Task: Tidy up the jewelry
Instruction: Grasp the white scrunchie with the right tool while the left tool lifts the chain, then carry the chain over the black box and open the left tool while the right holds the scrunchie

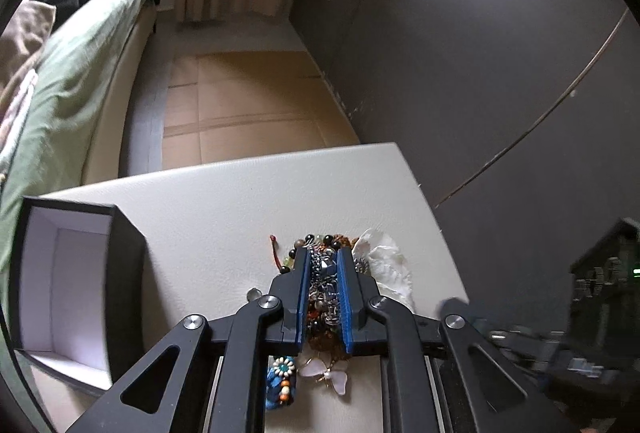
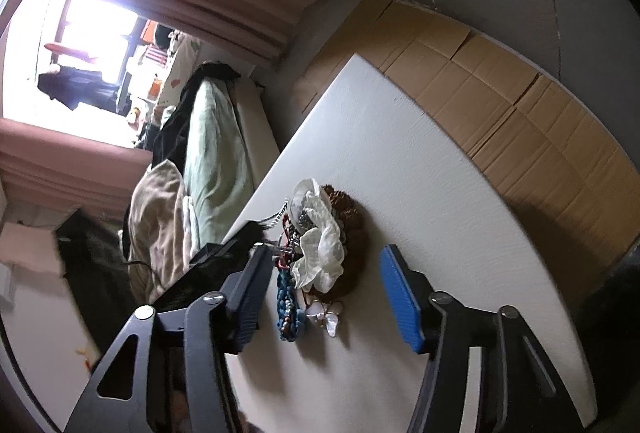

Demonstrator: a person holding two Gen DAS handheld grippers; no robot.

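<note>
Here the left tongs (image 1: 324,269) are pressed down into the jewelry pile (image 1: 326,297) on the white counter (image 1: 224,209), their blue pads (image 1: 345,297) narrowed around a tangle of chains and beads, so they are gripping part of the pile. The pile sits near the counter's right edge in the left wrist view, with dark round beads (image 1: 316,239) at its far side, a white crumpled fabric piece (image 1: 386,265) to its right, and a pale butterfly-shaped ornament (image 1: 325,373) and a blue braided band (image 1: 282,381) at its near side. An open black box with a white lining (image 1: 68,289) stands on the counter well to the left of the pile; nothing shows inside it.

The right tongs (image 2: 326,297) stand open with a wide gap between their pads, and the near end of the pile lies in that gap; the pads touch nothing. A bed with green bedding (image 1: 80,73) runs beside the counter, and flattened cardboard (image 1: 248,101) covers the floor beyond it
</note>
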